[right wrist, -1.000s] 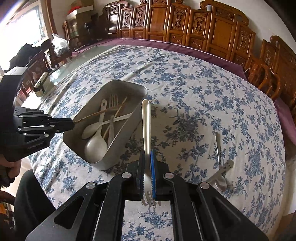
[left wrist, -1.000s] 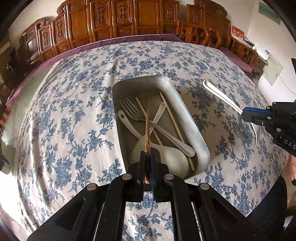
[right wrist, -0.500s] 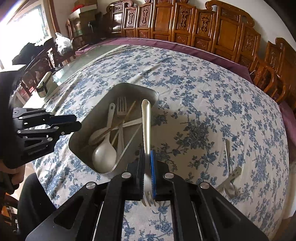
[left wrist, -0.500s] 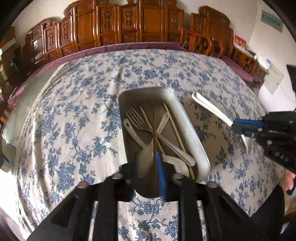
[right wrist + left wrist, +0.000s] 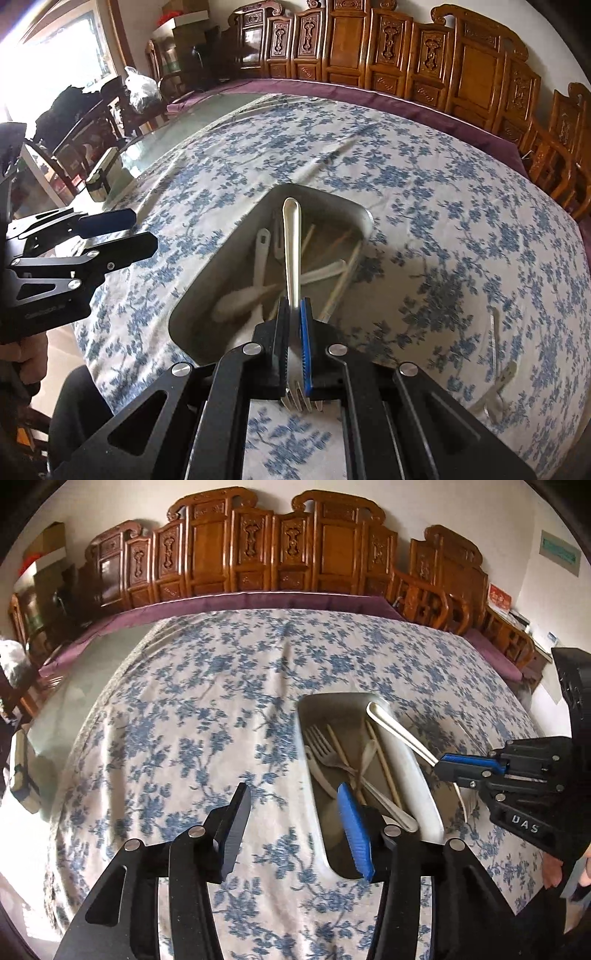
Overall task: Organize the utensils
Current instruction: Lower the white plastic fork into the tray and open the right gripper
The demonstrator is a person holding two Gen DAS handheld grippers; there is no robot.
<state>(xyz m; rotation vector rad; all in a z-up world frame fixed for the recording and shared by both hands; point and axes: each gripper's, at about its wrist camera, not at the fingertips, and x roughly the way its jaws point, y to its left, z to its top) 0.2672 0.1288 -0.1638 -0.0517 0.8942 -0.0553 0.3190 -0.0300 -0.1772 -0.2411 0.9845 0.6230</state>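
Observation:
A grey metal tray (image 5: pixel 334 696) on the floral cloth holds a metal fork (image 5: pixel 325 749), wooden chopsticks (image 5: pixel 384 760) and white plastic spoons (image 5: pixel 236 302). My left gripper (image 5: pixel 291 794) hangs to the left of the tray's near end. Its jaws are opening and nothing is between them. In the right wrist view it (image 5: pixel 144 229) shows at the left, beside the tray. My right gripper (image 5: pixel 293 306) is shut on a second metal fork (image 5: pixel 291 240), whose handle reaches out over the tray with the tines toward me. From the left wrist, that gripper (image 5: pixel 441 766) comes in from the right.
Two pale utensils (image 5: pixel 495 369) lie crossed on the cloth right of the tray. Carved wooden chairs (image 5: pixel 280 550) line the table's far side. A small box (image 5: pixel 99 177) stands on the bare glass at the left. A person's hand (image 5: pixel 26 354) holds the left gripper.
The left gripper let go of a chopstick, which now lies in the tray, then opened and drew back up and left. The right gripper carried its fork from beside the tray to over it.

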